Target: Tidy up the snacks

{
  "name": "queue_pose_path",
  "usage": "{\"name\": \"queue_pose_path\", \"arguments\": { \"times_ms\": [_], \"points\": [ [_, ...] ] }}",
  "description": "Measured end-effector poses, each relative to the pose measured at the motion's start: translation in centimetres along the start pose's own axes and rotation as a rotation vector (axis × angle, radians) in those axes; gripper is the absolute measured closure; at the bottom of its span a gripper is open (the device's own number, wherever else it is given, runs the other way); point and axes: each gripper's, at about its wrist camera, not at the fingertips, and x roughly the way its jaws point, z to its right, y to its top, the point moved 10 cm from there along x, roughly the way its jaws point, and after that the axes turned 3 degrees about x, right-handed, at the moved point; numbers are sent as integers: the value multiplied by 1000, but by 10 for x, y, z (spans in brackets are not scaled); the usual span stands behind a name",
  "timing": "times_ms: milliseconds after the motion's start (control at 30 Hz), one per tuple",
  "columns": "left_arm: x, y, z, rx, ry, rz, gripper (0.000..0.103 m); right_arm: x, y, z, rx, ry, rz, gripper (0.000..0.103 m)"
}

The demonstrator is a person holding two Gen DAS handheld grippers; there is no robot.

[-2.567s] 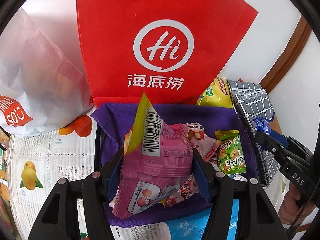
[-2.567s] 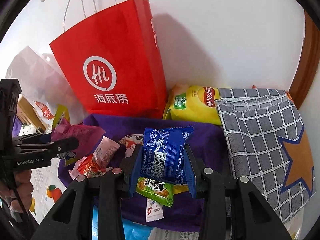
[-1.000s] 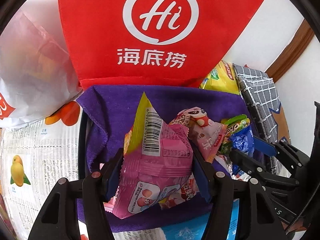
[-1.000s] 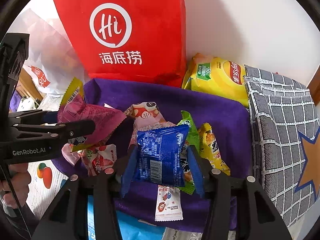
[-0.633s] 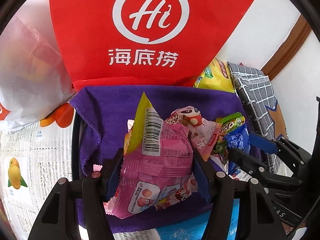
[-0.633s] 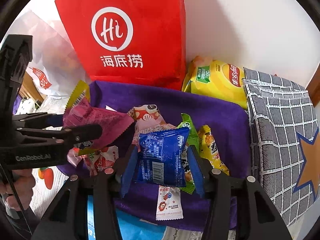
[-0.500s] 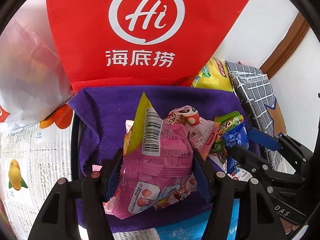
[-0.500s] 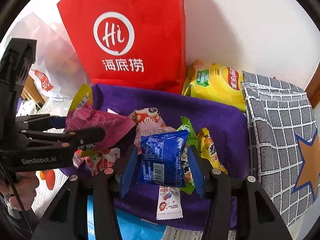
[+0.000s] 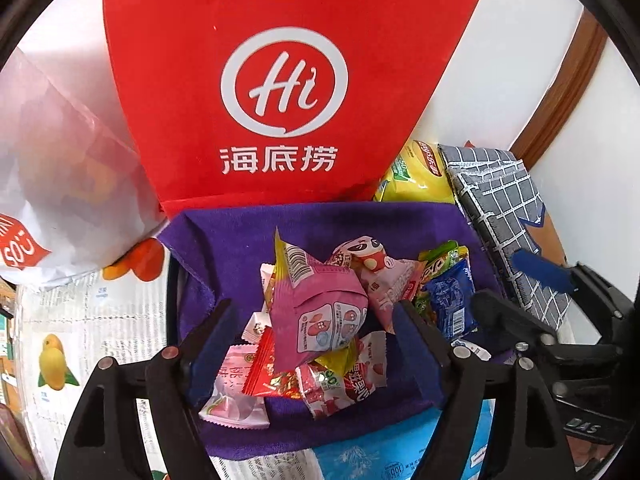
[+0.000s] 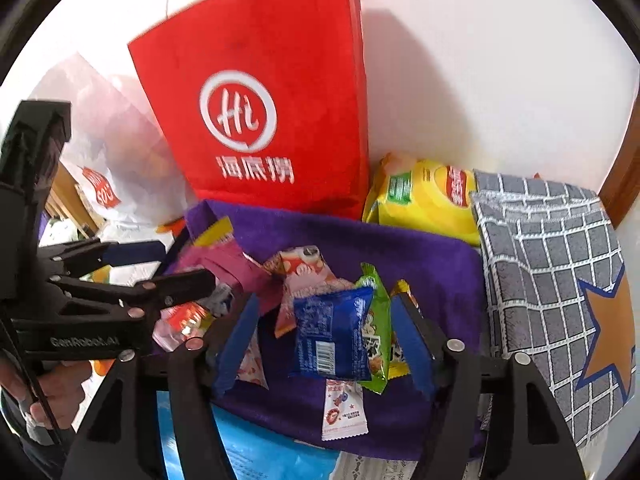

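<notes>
A: Left wrist view: left gripper (image 9: pixel 314 308) just spread open, pink packet (image 9: pixel 320 312) between the jaws but unpressed, perched on the snack pile on the purple cloth (image 9: pixel 248 240).
B: Could slide toward the near edge, given slick wrappers underneath, or snag on a finger.
A: Pointing where?
B: Long axis near to far, barcode end far, tilted left. Right gripper (image 10: pixel 326 300) likewise just opened, blue packet (image 10: pixel 330 332) loose between the jaws, barcode end near.
</notes>
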Motion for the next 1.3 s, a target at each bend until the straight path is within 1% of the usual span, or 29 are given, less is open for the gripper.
{"name": "queue_pose_path", "arguments": {
  "times_ms": [33, 200, 300, 400, 467, 600, 700, 833, 933, 967, 1000, 1033, 1067, 1167, 1233, 1300],
  "points": [
    [-2, 0, -1, 1, 11, -3, 25, -5, 3, 0, 5, -5, 15, 26],
    [-20, 1, -3, -10, 48, 13, 25, -21, 9, 2, 24, -29, 44, 26],
    [-35, 1, 0, -14, 37, 18, 25, -32, 10, 2, 38, -41, 49, 26],
    [-57, -3, 4, -5, 53, 57, 25, -40, 4, 2, 57, -37, 28, 26],
    [-68, -9, 4, -2, 69, 68, 25, -46, -2, -1, 61, -36, 13, 26],
    [-94, -26, 6, -24, 70, 85, 25, -72, -12, -7, 60, -71, 42, 26],
    [-116, -43, 9, -35, 67, 106, 25, -92, -25, -17, 71, -67, 46, 26],
    [-144, -68, 18, -28, 80, 131, 25, -121, -49, -27, 82, -53, 54, 26],
    [-163, -88, 26, -23, 94, 139, 24, -145, -67, -32, 72, -85, 77, 26],
    [-170, -94, 29, -23, 94, 146, 21, -153, -73, -33, 67, -97, 85, 25],
    [-177, -101, 33, -22, 97, 155, 19, -162, -79, -34, 64, -107, 96, 20],
    [-184, -107, 37, -21, 102, 165, 16, -171, -86, -35, 63, -109, 108, 13],
    [-189, -112, 40, -18, 107, 174, 15, -180, -92, -36, 59, -106, 121, 11],
    [-206, -130, 50, -10, 110, 198, 12, -205, -112, -43, 50, -99, 149, 8],
    [-216, -142, 59, -8, 95, 210, 12, -219, -125, -46, 49, -99, 154, 5],
    [-225, -152, 64, -12, 94, 221, 12, -233, -134, -48, 58, -103, 173, 4]
  ]
}}
